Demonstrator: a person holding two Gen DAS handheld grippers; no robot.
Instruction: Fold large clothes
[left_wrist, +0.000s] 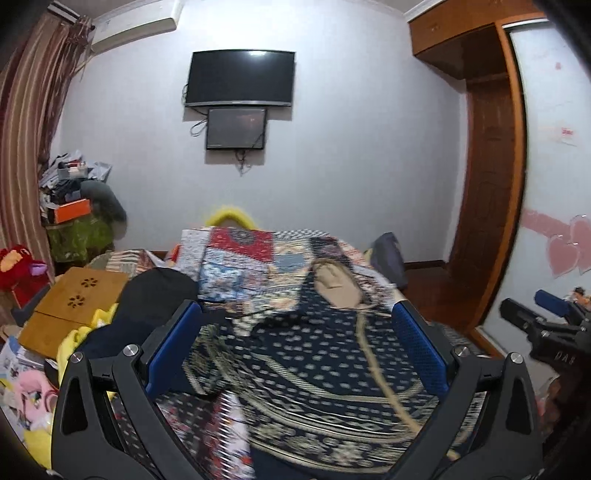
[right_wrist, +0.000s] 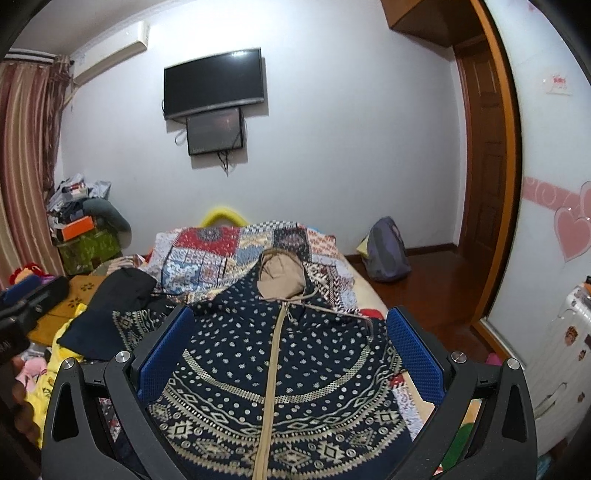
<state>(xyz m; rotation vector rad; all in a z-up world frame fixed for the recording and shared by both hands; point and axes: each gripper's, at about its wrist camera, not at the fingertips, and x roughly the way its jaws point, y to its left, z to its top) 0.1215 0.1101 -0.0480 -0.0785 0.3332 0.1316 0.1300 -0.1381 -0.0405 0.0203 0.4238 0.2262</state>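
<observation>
Lying flat on quilt (right_wrist: 207, 254): patterned hooded garment (right_wrist: 280, 362).

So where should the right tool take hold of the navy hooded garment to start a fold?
Probably the navy hooded garment's right sleeve edge, coming from the right side. It lies flat, face up, zip centred and hood pointing away, so that outer edge is free to pinch and carry across toward the zip. The right tool hangs open above.

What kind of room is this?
Most likely a bedroom in a home. A bed with a patchwork quilt fills the middle, a dark patterned hoodie lies spread on it, and a TV hangs on the wall beside striped curtains.
</observation>
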